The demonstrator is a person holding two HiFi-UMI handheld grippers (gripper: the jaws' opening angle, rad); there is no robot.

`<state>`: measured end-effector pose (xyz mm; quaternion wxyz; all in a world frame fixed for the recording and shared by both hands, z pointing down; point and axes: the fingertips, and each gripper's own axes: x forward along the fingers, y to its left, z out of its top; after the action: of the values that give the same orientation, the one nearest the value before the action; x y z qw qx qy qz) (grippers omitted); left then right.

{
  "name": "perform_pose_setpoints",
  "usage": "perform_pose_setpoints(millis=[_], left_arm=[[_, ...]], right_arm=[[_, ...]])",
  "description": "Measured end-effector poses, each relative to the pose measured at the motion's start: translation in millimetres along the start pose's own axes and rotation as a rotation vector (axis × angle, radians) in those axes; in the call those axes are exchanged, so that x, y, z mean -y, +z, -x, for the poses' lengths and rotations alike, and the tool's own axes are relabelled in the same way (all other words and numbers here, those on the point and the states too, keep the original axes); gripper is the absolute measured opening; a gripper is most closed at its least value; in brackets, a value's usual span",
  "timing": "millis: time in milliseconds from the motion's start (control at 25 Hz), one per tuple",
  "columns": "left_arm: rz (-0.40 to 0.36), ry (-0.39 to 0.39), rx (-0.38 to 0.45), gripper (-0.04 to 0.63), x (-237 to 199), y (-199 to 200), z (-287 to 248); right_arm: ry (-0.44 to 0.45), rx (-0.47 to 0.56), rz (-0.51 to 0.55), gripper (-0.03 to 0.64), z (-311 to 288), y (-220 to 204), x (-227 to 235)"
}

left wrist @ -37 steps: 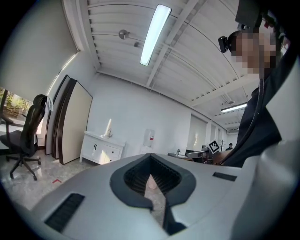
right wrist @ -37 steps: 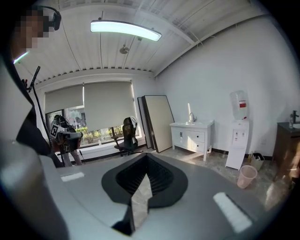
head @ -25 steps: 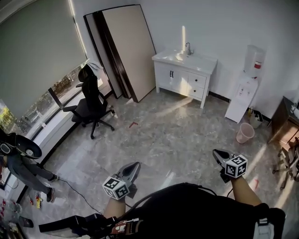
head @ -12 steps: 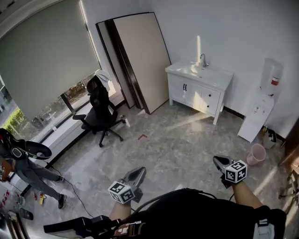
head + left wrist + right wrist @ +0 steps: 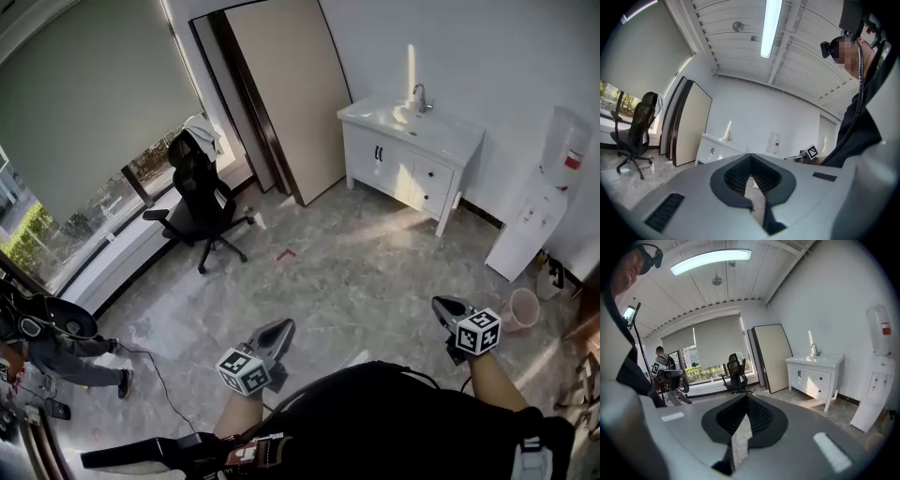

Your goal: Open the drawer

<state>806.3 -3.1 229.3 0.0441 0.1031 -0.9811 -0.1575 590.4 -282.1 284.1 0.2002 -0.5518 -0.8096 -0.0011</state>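
Well, the drawer sits in the right half of the white cabinet that carries the sink, against the far wall. It is closed, its front flush with the rest. A wide stretch of grey floor lies between it and me, so both my tongs are well apart from it.

My left tongs are held low in front of my body, forearm stretched forward, pointing level across the room. Their jaws are pressed together with nothing between them. My right tongs are out to the other side at much the same height, the forearm forward too. Their tip dips a little toward the floor, and these jaws are also together and empty. From the right tongs the cabinet shows ahead and to the right.

Left of the cabinet a tall board leans on the wall, with a black chair by the window. A water dispenser stands to the cabinet's right.
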Motion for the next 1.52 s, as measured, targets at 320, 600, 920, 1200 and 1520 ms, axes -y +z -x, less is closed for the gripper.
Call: perform_pose_setpoints(millis=[320, 600, 920, 1200, 1520], left_arm=[[0.03, -0.048, -0.004, -0.009, -55.7, 10.9, -49.2], [0.025, -0.123, -0.008, -0.009, -161.0, 65.2, -92.0], [-0.016, -0.193, -0.021, -0.009, -272.6, 123.0, -127.9], [0.008, -0.183, -0.035, -0.009, -333.5, 134.1, -150.2], [0.011, -0.144, -0.024, -0.009, -364.5, 140.4, -205.2]], right_arm=[[-0.048, -0.007, -0.006, 0.002, -43.8, 18.5, 30.9], [-0.127, -0.002, -0.004, 0.002, -124.0, 69.1, 33.6], [-0.184, 0.063, 0.006, 0.002, -225.1, 138.2, 29.0], [-0.197, 0.036, -0.029, 0.002, -277.8, 141.7, 41.3], [-0.151, 0.042, -0.029, 0.002, -330.5, 161.2, 100.5]])
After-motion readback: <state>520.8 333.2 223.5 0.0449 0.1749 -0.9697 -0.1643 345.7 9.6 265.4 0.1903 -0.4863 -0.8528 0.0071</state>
